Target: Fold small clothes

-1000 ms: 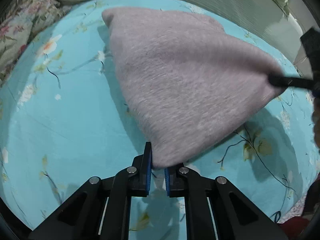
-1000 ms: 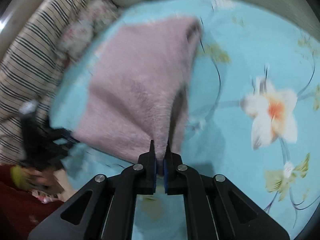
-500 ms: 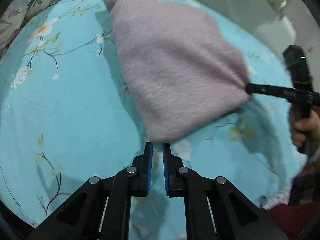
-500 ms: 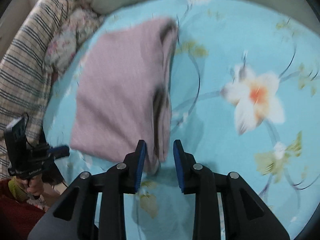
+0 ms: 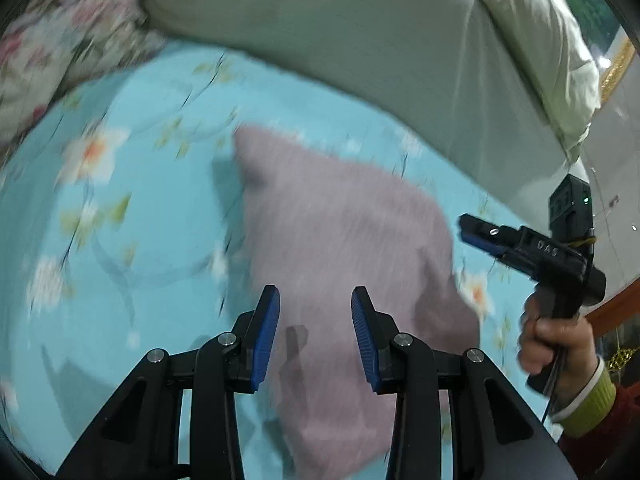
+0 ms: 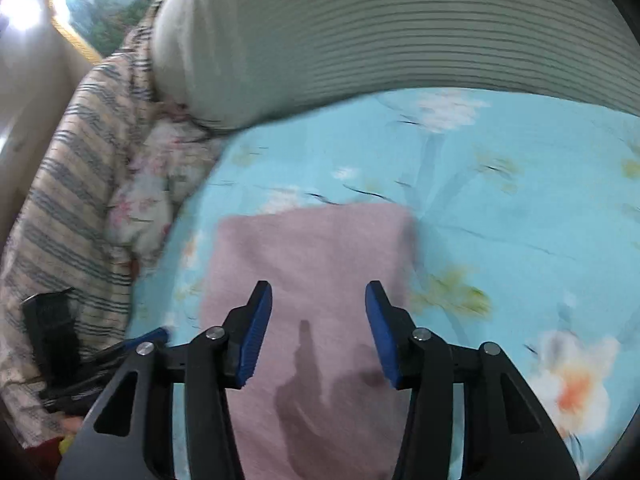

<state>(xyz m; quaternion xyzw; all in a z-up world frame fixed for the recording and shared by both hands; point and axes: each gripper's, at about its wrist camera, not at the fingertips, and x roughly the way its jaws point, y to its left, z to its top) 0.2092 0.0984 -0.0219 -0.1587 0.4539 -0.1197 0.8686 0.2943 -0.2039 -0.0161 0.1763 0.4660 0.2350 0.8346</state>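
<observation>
The pink cloth (image 5: 340,248) lies flat on the bed (image 5: 140,240), below both grippers; the left gripper (image 5: 316,332) and right gripper (image 6: 318,330) have just been opening their jaws, nothing between them.

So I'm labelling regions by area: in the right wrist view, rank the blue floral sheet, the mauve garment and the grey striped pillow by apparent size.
1. Blue floral sheet, though partly covered.
2. Grey striped pillow, cut off by the frame edge.
3. Mauve garment, partly hidden behind the gripper fingers.
Sheet and pillow look close; the fisheye makes that order unsure.

Home bedroom — floral bedsheet (image 6: 500,208), striped pillow (image 6: 360,32), bedding pile (image 6: 68,208).
</observation>
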